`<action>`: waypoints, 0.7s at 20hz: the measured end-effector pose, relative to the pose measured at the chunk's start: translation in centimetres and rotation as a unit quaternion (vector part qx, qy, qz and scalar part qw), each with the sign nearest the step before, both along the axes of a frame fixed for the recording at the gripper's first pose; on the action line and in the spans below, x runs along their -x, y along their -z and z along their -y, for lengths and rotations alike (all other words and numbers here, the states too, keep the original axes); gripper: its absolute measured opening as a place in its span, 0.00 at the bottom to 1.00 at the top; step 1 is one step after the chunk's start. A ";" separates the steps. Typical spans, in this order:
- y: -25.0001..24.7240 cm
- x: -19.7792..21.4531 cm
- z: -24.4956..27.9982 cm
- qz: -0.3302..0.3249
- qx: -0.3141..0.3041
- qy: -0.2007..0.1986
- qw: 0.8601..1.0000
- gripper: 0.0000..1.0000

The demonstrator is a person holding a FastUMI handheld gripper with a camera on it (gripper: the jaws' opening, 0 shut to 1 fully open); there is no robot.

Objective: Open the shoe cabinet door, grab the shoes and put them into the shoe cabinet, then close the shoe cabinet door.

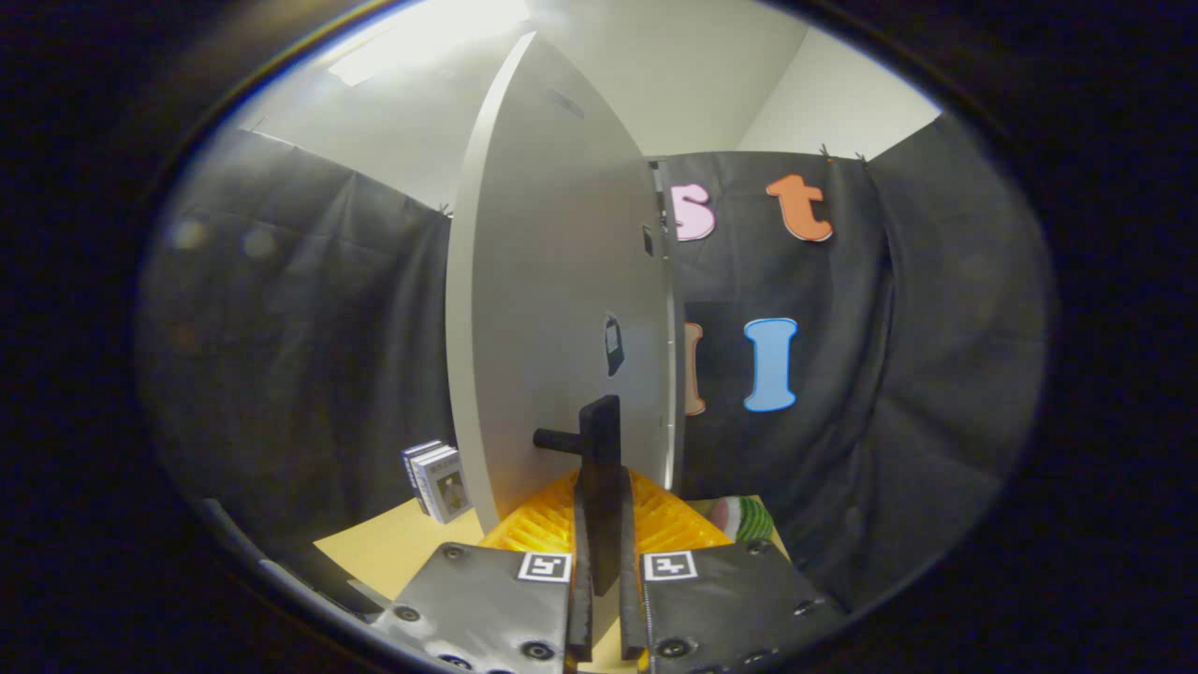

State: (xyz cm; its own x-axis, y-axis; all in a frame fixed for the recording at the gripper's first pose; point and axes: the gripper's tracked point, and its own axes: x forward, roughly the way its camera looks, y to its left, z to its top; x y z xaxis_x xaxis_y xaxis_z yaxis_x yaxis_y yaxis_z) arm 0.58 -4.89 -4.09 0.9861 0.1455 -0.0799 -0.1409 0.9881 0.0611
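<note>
The pale shoe cabinet door point(552, 281) stands tall right ahead of me, swung so that its thick free edge faces left. A black bar handle point(601, 435) sticks out from its lower part on a short post. My gripper point(606, 524) is shut on this handle, with the bar pinched upright between both fingers. The lower end of the handle is hidden between the fingers.
A yellow ribbed object point(552, 524) lies under the door, just beyond the fingers. To its right sits a green striped round thing point(744, 518). Two small boxes point(438, 480) stand to the door's left on a tan surface point(393, 552). Black cloth walls close in behind.
</note>
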 end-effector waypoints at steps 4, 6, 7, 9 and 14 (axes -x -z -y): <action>0.1 0.0 1.8 -0.003 0.001 0.024 1.000 0.11; 0.2 0.0 2.9 -0.007 -0.005 0.039 0.999 0.10; 0.3 -0.1 3.2 -0.006 -0.012 0.042 0.999 0.09; 0.3 0.2 3.2 -0.010 -0.021 0.039 0.999 0.07; 0.3 0.1 3.7 -0.009 -0.008 0.019 1.000 0.08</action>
